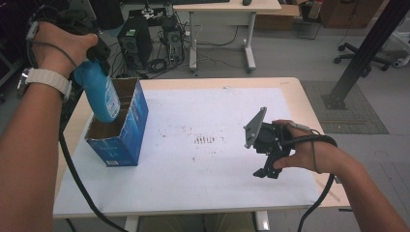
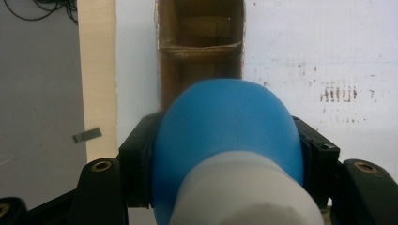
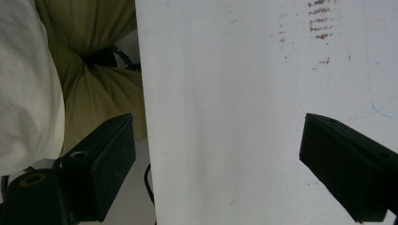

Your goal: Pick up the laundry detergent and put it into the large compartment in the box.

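At the left of the high view, the left hand-held gripper pinches a bright blue plastic bottle with a white cap end and holds it tilted, its base dipping into the open top of a blue cardboard box with brown inner dividers. The box stands near the left edge of the white-topped surface with a pale wooden rim. In the left gripper view, the two black jaws press on either side of the bottle, and the box's brown compartments lie straight beyond the bottle, one cross divider showing clearly.

Toward the middle of the surface sits a small patch of brown smudge marks, well apart from the box.

At the right, the right hand-held gripper hovers over the surface near its front right part, well apart from bottle and box. In the right gripper view its jaws stand spread wide with nothing between them, the bare white surface below.
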`<state>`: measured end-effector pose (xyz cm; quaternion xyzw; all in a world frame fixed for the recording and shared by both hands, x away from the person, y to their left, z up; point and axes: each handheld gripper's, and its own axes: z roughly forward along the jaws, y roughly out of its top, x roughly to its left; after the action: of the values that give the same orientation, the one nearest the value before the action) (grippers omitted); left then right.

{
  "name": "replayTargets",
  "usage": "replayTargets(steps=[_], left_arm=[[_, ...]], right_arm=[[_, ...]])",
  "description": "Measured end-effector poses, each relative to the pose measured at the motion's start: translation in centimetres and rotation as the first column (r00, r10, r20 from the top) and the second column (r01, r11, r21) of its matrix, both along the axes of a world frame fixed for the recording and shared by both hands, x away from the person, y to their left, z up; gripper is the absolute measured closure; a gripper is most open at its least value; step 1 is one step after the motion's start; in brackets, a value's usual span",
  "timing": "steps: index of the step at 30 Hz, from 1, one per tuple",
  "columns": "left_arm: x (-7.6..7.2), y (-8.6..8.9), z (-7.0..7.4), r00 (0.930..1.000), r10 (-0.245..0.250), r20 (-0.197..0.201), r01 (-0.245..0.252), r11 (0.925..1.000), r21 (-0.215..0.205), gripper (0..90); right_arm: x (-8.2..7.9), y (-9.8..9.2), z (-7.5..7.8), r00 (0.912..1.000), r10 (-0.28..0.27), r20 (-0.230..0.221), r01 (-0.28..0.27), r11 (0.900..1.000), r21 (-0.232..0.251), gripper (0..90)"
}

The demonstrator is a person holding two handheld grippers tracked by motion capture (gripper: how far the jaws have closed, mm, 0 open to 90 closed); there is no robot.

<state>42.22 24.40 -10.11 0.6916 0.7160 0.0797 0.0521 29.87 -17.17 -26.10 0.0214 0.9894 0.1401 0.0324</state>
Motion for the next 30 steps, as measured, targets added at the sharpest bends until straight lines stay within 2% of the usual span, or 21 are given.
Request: replayTargets(steps=[8, 30], left_arm=[[0.2, 0.5, -1.8, 0.9999, 0.008, 0.008, -0.008, 0.9999, 0.014, 37.4], [1.1, 0.9, -7.3, 0.9992, -0.01, -0.039, 0.01, 0.9999, 0.002, 37.4]], right_arm=[[-0.2, 0.0, 0.0, 1.0, -0.01, 0.001, 0.01, 1.0, -0.001, 11.4], [-0.4, 0.2, -0.5, 0.9997, -0.023, -0.009, 0.023, 1.0, 0.0, 11.4]])
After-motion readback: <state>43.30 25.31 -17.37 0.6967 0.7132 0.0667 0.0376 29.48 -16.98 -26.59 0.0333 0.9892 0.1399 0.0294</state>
